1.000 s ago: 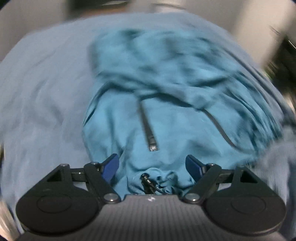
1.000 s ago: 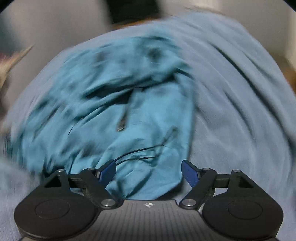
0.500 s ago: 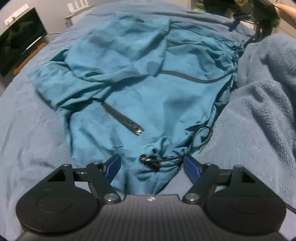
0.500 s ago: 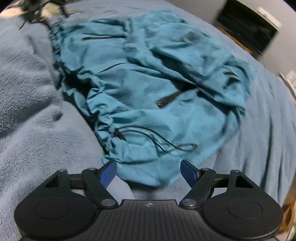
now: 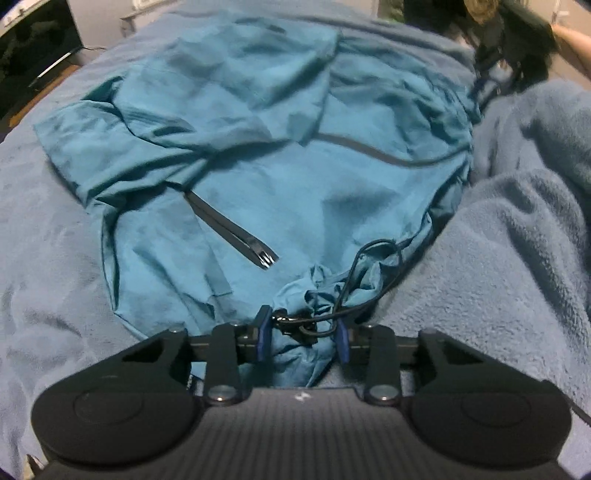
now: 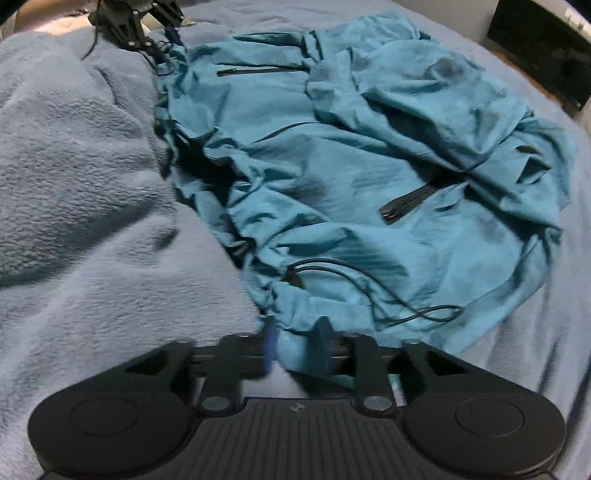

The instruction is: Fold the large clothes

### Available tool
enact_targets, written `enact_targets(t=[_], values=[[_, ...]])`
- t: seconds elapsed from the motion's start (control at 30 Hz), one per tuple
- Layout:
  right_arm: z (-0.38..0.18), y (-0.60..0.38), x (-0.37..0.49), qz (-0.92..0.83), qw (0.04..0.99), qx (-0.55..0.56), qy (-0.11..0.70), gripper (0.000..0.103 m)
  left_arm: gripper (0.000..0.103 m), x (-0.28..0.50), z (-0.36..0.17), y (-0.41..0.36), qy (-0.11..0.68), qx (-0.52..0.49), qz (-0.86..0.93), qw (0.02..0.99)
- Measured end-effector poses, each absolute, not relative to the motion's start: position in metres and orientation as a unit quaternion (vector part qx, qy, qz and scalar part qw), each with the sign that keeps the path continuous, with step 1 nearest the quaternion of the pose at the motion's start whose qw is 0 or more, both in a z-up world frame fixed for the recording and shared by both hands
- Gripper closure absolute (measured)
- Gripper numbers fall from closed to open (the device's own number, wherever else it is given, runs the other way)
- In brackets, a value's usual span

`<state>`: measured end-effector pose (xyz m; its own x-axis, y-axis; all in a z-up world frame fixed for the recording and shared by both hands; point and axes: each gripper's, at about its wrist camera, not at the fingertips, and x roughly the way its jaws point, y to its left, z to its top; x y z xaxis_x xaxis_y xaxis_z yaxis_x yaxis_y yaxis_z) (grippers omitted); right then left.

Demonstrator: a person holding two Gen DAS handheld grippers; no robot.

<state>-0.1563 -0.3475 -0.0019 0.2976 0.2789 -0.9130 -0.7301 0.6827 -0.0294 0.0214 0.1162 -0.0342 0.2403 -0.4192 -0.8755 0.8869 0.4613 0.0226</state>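
A teal jacket [image 5: 280, 177] is lying spread and rumpled on a bed covered with a grey-blue fleece blanket [image 5: 517, 266], its gathered hem running along a raised fold of that blanket. The left tongs [image 5: 301, 338] have just been closing, and their blue pads [image 5: 262, 338] are now pinching a bunched corner of the hem, with the black drawstring [image 5: 369, 266] and its toggle caught right between them. The cord is looping out from that bunch across the fabric toward the blanket fold. A dark pocket zipper [image 5: 232, 232] is slanting across the jacket front just beyond the tongs.

At the other end of the hem, the right tongs [image 6: 295, 347] have likewise just been closing; their pads are blurred, but a fold of the jacket's [image 6: 369, 166] edge is sitting squeezed between them. A second loop of drawstring [image 6: 388, 295] is trailing over the cloth just beside that grip. From this side, the left tongs [image 6: 140, 26] are showing far off at the hem's opposite corner. A dark screen [image 6: 543, 48] is standing beyond the bed
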Motion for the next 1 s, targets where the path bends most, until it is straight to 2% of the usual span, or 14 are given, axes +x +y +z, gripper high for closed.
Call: enact_targets(t=[0.07, 0.1, 0.3, 0.4, 0.43, 0.47, 0.5, 0.53, 0.57, 0.63, 0.77, 0.8, 0.83, 1.0], values=[[-0.002, -0.348, -0.157, 0.329, 0.774, -0.221, 0.494, 0.091, 0.073, 0.023, -0.029, 0.121, 0.416, 0.251, -0.44, 0.755], [0.001, -0.349, -0.157, 0.33, 0.777, -0.212, 0.492, 0.101, 0.074, 0.025, -0.026, 0.125, 0.408, 0.237, -0.438, 0.766], [0.045, -0.377, -0.149, 0.306, 0.841, -0.131, 0.426, 0.103, 0.075, 0.037, -0.007, 0.136, 0.372, 0.187, -0.431, 0.8], [0.057, -0.388, -0.141, 0.297, 0.848, -0.108, 0.427, 0.102, 0.075, 0.042, -0.004, 0.134, 0.357, 0.186, -0.427, 0.81], [0.057, -0.388, -0.139, 0.294, 0.845, -0.114, 0.432, 0.098, 0.075, 0.044, -0.003, 0.134, 0.352, 0.184, -0.424, 0.814], [0.056, -0.387, -0.14, 0.292, 0.841, -0.126, 0.438, 0.089, 0.075, 0.046, -0.003, 0.134, 0.346, 0.181, -0.422, 0.818], [0.054, -0.386, -0.141, 0.296, 0.833, -0.136, 0.447, 0.087, 0.075, 0.049, -0.002, 0.133, 0.339, 0.177, -0.419, 0.823], [0.051, -0.384, -0.143, 0.3, 0.825, -0.15, 0.455, 0.077, 0.075, 0.052, -0.001, 0.133, 0.335, 0.174, -0.416, 0.828], [0.046, -0.383, -0.143, 0.303, 0.818, -0.165, 0.461, 0.06, 0.075, 0.054, -0.001, 0.132, 0.326, 0.171, -0.411, 0.834], [0.038, -0.375, -0.149, 0.301, 0.803, -0.202, 0.473, 0.051, 0.076, 0.059, -0.001, 0.13, 0.312, 0.161, -0.399, 0.847], [0.018, -0.358, -0.164, 0.281, 0.773, -0.32, 0.469, 0.051, 0.077, 0.073, -0.01, 0.122, 0.301, 0.159, -0.369, 0.865], [0.012, -0.357, -0.167, 0.271, 0.763, -0.357, 0.466, 0.051, 0.096, 0.076, -0.014, 0.12, 0.297, 0.162, -0.36, 0.869], [0.008, -0.357, -0.169, 0.267, 0.755, -0.38, 0.463, 0.052, 0.103, 0.082, -0.017, 0.118, 0.297, 0.167, -0.344, 0.875], [-0.009, -0.353, -0.18, 0.328, 0.71, -0.429, 0.452, 0.067, 0.103, 0.103, -0.031, 0.12, 0.334, 0.146, -0.334, 0.869]])
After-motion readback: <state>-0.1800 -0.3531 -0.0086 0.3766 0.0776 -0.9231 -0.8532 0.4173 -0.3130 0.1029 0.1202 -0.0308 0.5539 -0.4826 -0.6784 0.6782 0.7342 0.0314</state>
